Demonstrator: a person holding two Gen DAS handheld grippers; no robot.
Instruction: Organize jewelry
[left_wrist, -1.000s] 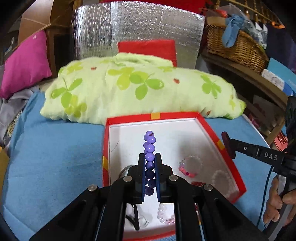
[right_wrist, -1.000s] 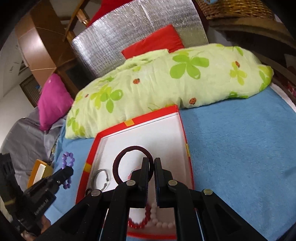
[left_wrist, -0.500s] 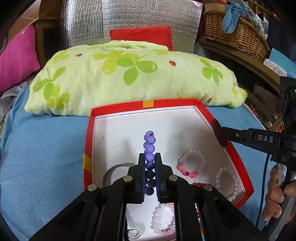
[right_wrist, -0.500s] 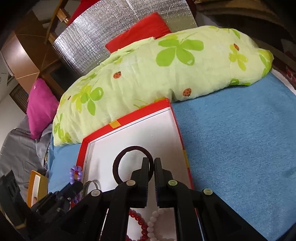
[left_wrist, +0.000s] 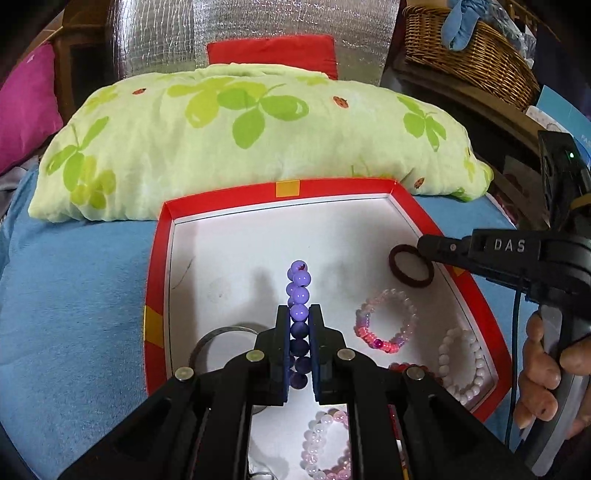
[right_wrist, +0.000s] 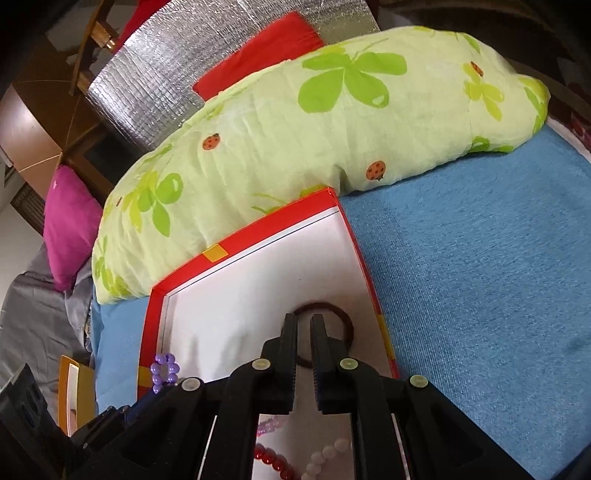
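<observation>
Lowered dark hair band to box floor by right edge, right gripper narrowly parted, possibly released; left gripper clamped on purple bracelet, unplaced.

Left gripper clamped; right gripper slightly parted

Blue bed: pillow, red tray.

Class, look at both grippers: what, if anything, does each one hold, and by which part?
The left gripper holds the purple bead bracelet edge-on by its near beads. The right gripper sits at the dark hair tie; whether it grips it cannot be told.
</observation>
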